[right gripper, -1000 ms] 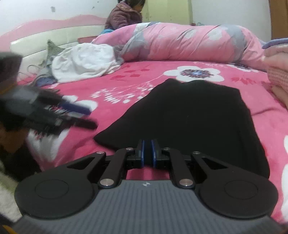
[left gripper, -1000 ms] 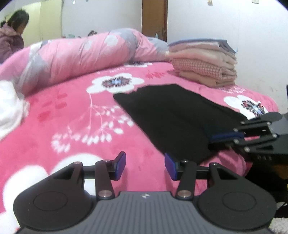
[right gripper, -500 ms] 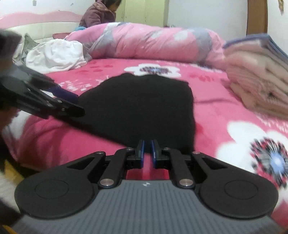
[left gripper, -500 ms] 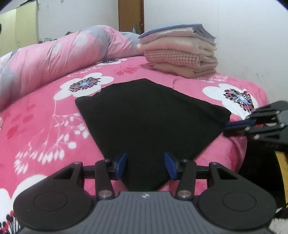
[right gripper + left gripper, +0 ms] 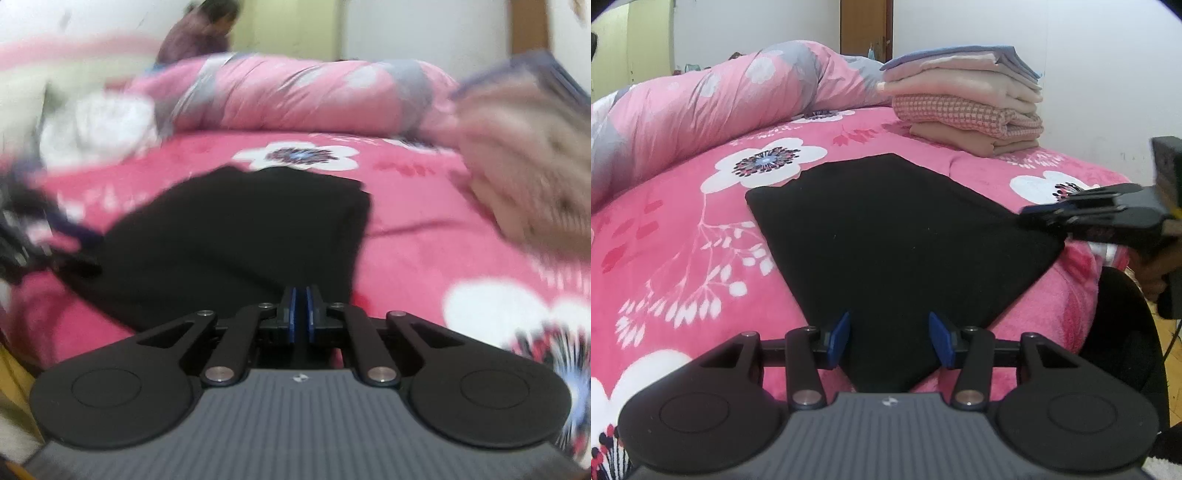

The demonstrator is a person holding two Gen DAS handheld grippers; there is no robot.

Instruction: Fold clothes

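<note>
A black folded garment [image 5: 886,236] lies flat on the pink flowered blanket [image 5: 683,236], one corner pointing at me. My left gripper [image 5: 889,334] is open, and that near corner sits between its blue pads [image 5: 840,334]. My right gripper [image 5: 1028,218] reaches in from the right, with its tip over the garment's right corner. In the blurred right wrist view the right gripper [image 5: 301,317] is shut at the edge of the garment [image 5: 229,229]. Whether cloth is pinched there I cannot tell. The left gripper [image 5: 70,236] is a blur at the left.
A stack of folded beige, pink-check and blue clothes [image 5: 967,110] stands at the far right of the bed. A rolled pink and grey duvet [image 5: 720,107] runs along the back. White laundry [image 5: 96,129] lies far left, a person [image 5: 199,33] behind. The bed edge drops off at right.
The left gripper has swung right and closed in on the garment's near corner, still open. The right gripper stays shut by the right corner while its view turns and blurs.
</note>
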